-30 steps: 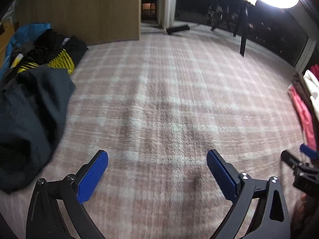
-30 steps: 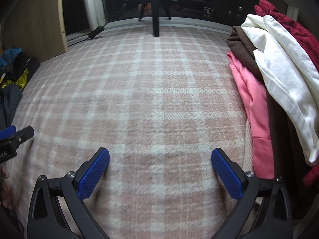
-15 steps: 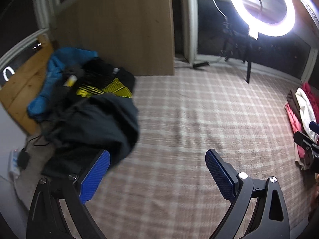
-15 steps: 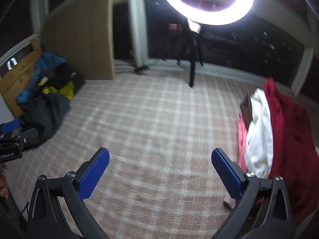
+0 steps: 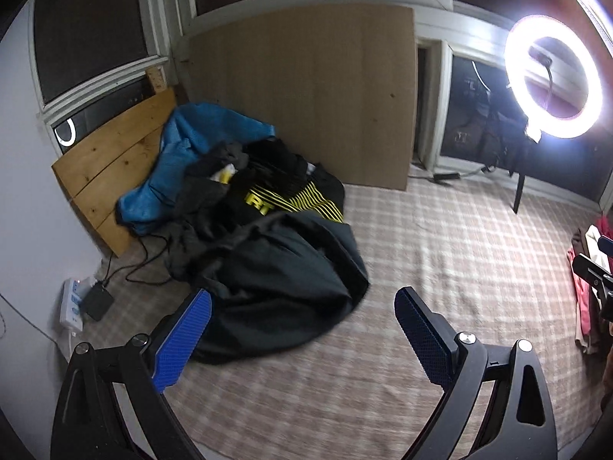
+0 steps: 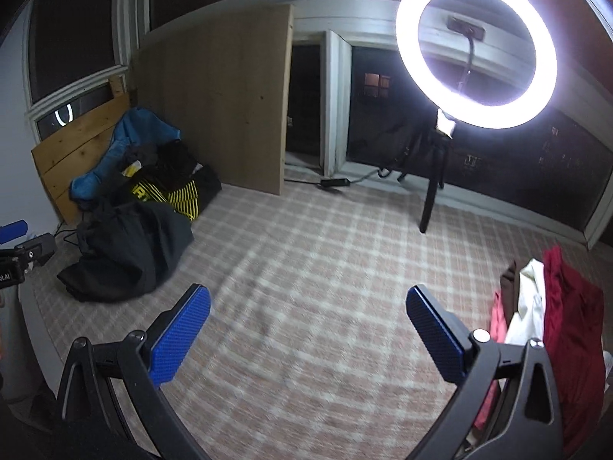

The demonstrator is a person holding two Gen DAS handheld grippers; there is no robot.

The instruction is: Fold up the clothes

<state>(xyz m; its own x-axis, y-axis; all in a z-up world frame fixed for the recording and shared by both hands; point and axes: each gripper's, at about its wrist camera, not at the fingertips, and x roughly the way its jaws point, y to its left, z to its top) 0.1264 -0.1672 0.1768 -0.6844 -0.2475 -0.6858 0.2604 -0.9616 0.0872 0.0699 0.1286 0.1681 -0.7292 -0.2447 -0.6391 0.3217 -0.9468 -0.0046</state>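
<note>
Left gripper [image 5: 302, 303]: wide apart, holding nothing, just beside the dark clothes pile [image 5: 268, 260] (black on top).
Right gripper [image 6: 306, 299]: wide apart, holding nothing, far from that pile.

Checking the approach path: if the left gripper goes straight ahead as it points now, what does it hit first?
Probably the dark garment heaped on the plaid blanket; its near edge lies between the open fingers. Depth is unclear.
</note>
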